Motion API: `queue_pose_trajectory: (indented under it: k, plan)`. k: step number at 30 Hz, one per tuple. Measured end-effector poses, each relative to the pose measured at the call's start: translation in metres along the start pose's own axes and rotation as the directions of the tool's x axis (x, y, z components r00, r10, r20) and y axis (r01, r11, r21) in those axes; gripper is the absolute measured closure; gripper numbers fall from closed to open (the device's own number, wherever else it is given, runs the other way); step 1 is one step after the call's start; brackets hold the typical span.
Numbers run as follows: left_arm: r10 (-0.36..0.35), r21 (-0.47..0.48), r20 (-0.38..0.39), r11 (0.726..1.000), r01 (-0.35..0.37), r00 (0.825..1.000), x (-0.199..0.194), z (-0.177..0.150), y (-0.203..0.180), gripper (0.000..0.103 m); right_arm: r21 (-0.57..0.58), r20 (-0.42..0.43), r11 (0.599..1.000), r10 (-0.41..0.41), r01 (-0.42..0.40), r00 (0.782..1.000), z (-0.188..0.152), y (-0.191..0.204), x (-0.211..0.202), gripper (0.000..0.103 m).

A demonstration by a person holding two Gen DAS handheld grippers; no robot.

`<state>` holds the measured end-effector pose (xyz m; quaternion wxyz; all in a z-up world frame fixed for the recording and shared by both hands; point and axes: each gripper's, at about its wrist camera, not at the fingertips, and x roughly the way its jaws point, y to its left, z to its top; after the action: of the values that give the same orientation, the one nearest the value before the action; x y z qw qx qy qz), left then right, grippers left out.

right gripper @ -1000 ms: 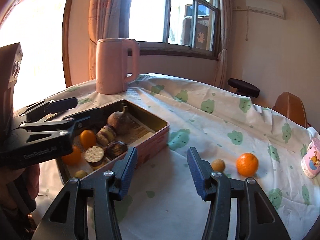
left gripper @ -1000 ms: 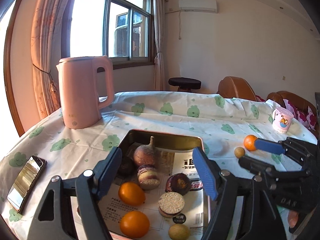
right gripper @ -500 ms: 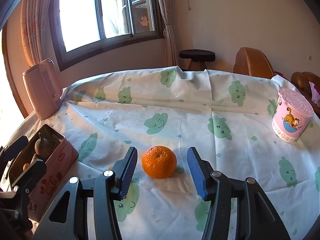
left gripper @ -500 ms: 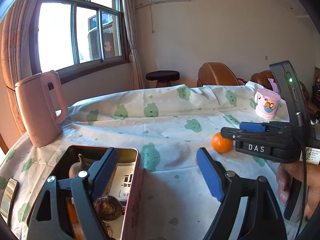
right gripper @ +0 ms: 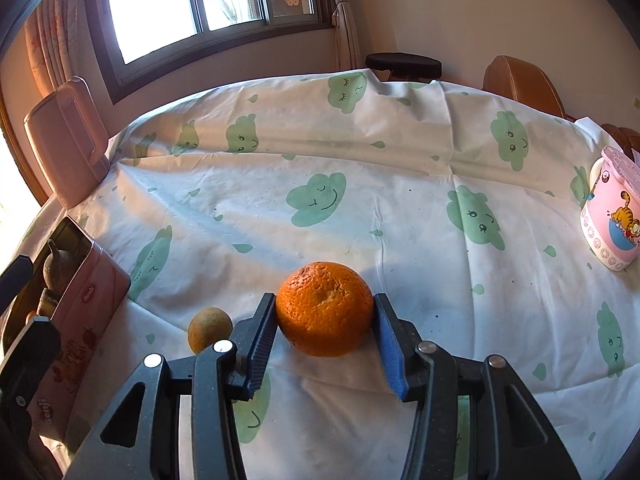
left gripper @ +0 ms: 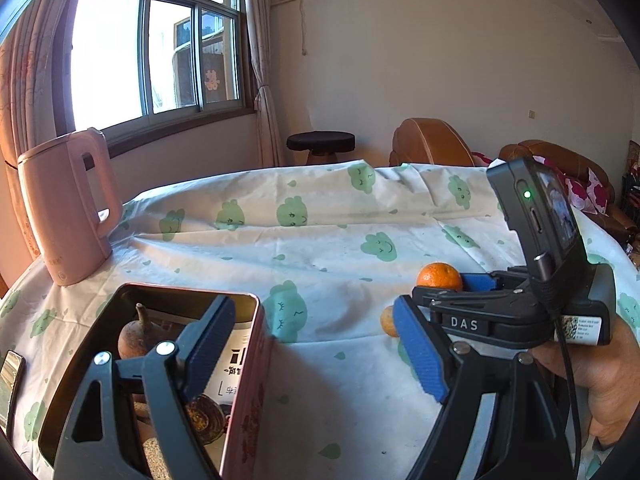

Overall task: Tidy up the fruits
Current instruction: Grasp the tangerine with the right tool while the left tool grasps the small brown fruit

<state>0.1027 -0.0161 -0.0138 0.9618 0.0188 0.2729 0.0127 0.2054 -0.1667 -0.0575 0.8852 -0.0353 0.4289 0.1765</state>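
Observation:
An orange (right gripper: pixel 325 308) sits on the tablecloth between the blue pads of my right gripper (right gripper: pixel 325 336), which is shut on it; it also shows in the left wrist view (left gripper: pixel 439 276). A small yellowish fruit (right gripper: pixel 210 329) lies just left of the right gripper's left finger. A pink tin (left gripper: pixel 256 364) at the left holds several fruits, among them a brown one with a stem (left gripper: pixel 138 334). My left gripper (left gripper: pixel 316 348) is open and empty, its left finger over the tin's right end.
A pink kettle (left gripper: pixel 66 208) stands at the far left of the table. A pink cartoon cup (right gripper: pixel 612 216) stands at the right edge. A phone (left gripper: pixel 10 380) lies left of the tin. Chairs and a stool stand beyond the table.
My right gripper moved forward around the orange and closed its pads onto it. My left gripper drifted slightly and stays open.

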Motion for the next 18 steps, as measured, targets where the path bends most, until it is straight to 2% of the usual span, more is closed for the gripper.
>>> queue_pose_trajectory:
  k: [5,7,12,17,18]
  plan:
    - [-0.023,0.009,-0.017,1.0,0.023,1.0,0.006,0.0,-0.007,0.019,0.011,0.016,1.0,-0.004,0.004,1.0,-0.003,-0.005,-0.006,0.055]
    - [-0.038,0.005,-0.033,0.999,0.039,0.999,0.012,0.0,-0.01,0.02,0.024,0.031,0.999,-0.031,0.03,0.999,-0.009,-0.01,-0.014,0.055]
    - [-0.093,0.005,-0.113,0.996,0.094,0.989,0.034,-0.001,-0.024,0.022,0.087,0.072,0.995,-0.064,0.058,0.995,-0.022,-0.028,-0.035,0.055]
    - [-0.133,0.007,-0.203,0.991,0.137,0.97,0.059,0.0,-0.037,0.037,0.133,0.104,0.989,-0.07,0.056,0.992,-0.025,-0.04,-0.044,0.055]
    - [-0.136,0.008,-0.218,0.99,0.141,0.966,0.063,0.001,-0.039,0.044,0.134,0.108,0.989,-0.072,0.058,0.992,-0.025,-0.04,-0.045,0.055]
